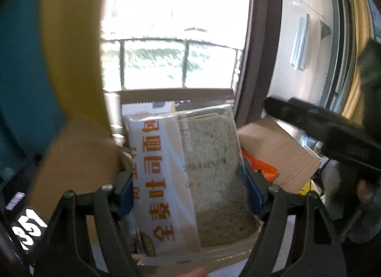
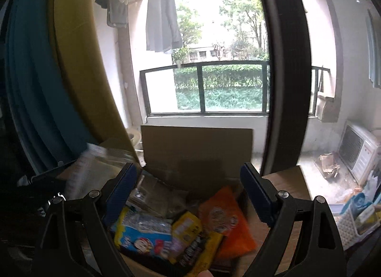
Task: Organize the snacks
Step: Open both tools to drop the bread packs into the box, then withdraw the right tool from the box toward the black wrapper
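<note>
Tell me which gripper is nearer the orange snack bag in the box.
Right. The right gripper hovers open directly above the orange snack bag in the cardboard box; the left gripper is off beside it, shut on the bread packet.

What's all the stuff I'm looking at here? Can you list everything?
Bread packet: one, white wrap with orange print, held between the left fingers.
Cardboard box: one, brown, open, below the window.
Orange packet: one, in the box.
Blue packet: one, in the box.
Yellow packets: two, in the box.
Shirt: one, pale blue, hanging outside.
Left gripper: black, shut on the bread packet.
Right gripper: black, open over the box.
</note>
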The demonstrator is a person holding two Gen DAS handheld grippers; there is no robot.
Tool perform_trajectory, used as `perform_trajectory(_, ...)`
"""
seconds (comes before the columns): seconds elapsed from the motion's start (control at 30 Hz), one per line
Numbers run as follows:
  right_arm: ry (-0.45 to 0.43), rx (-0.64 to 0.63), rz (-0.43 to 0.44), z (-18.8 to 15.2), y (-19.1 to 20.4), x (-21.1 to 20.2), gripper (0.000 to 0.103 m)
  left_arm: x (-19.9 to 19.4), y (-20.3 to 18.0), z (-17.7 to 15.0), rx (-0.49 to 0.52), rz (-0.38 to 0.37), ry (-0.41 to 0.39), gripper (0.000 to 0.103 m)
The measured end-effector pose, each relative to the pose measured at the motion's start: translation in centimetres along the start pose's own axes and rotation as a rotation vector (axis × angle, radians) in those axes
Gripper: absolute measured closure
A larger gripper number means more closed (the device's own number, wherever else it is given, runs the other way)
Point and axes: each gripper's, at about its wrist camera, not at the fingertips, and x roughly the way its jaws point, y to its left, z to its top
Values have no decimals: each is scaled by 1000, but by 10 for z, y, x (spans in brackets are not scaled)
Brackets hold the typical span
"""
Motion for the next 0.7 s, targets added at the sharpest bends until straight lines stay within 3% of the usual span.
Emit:
perform_trajectory(0.1, -5, 8, -10, -2, -13, -8, 13, 27, -11, 2, -16, -22, 70, 4)
perform_trajectory(0.2, -20, 4, -28, -5, -24, -19, 13, 32, -19, 8, -22, 3, 60, 3)
perform_trajectory(0.37, -30, 26, -39, -9, -29, -29, 13, 1, -14, 12, -55, 38, 5, 3)
perform_trajectory(0.7, 2, 16, -11, -21, 10, -50, 13, -70, 8, -16, -33, 65, -47, 3)
